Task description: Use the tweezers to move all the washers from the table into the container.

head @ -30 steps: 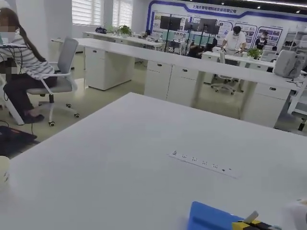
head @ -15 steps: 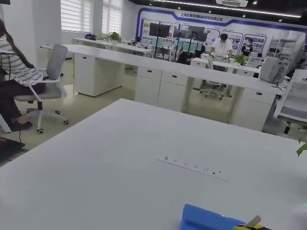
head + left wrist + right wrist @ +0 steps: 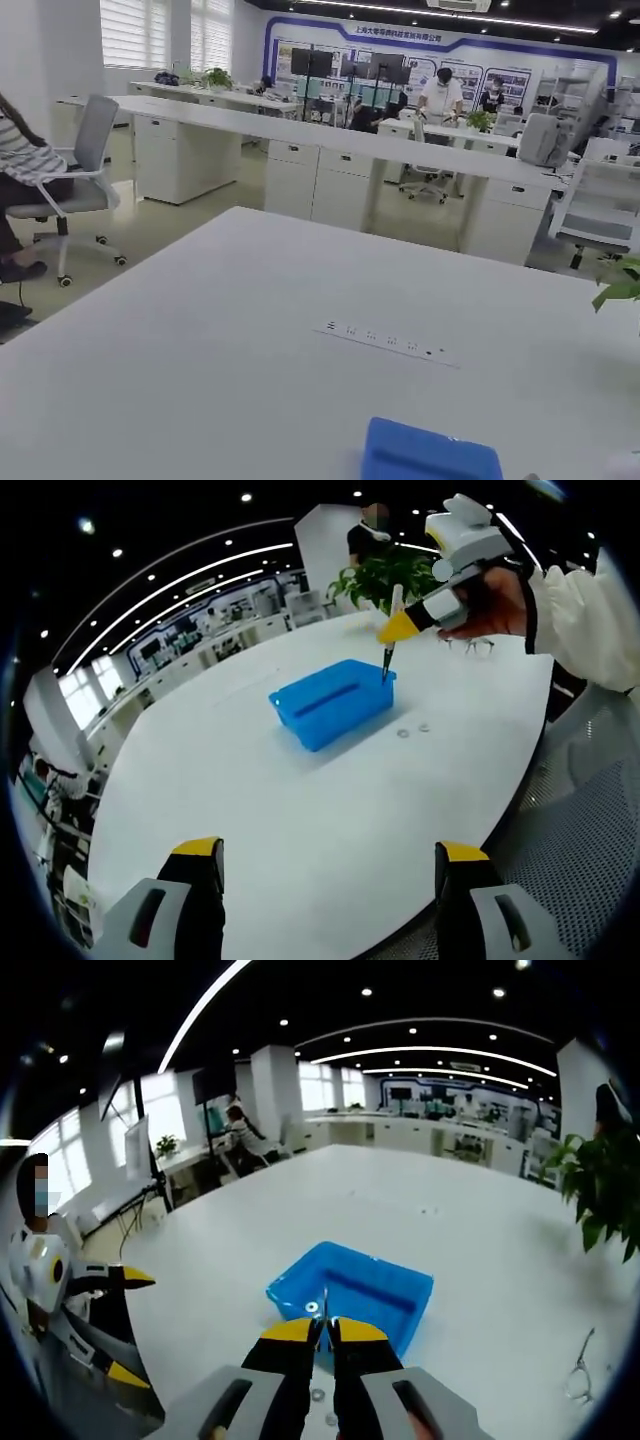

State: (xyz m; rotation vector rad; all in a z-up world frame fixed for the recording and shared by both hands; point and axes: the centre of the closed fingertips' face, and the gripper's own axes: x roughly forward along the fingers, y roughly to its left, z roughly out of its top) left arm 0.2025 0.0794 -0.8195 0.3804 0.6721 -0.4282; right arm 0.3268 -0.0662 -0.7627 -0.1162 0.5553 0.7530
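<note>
holds the left gripper low over the near edge of the white table, jaws spread wide with nothing between them. has the right gripper pressed onto the tweezers, jaws all but touching around the thin metal handle, tips pointing away toward the blue container. shows, in the right gripper view, a small ring that looks like a washer right at the tweezer tips, over the container's near rim; cannot tell whether pinched or merely beside them. in the left gripper view, aims the tweezers down from above at one corner of the container. has two more washers lying flat on the table just beside that corner, a little apart from each other. finds the container open and upright on the table, at the bottom edge of the head view, with a recessed power strip beyond it. has a pair of glasses on the table past the washers and a potted plant behind them. seats a person on a grey chair at the far left of the head view.
</note>
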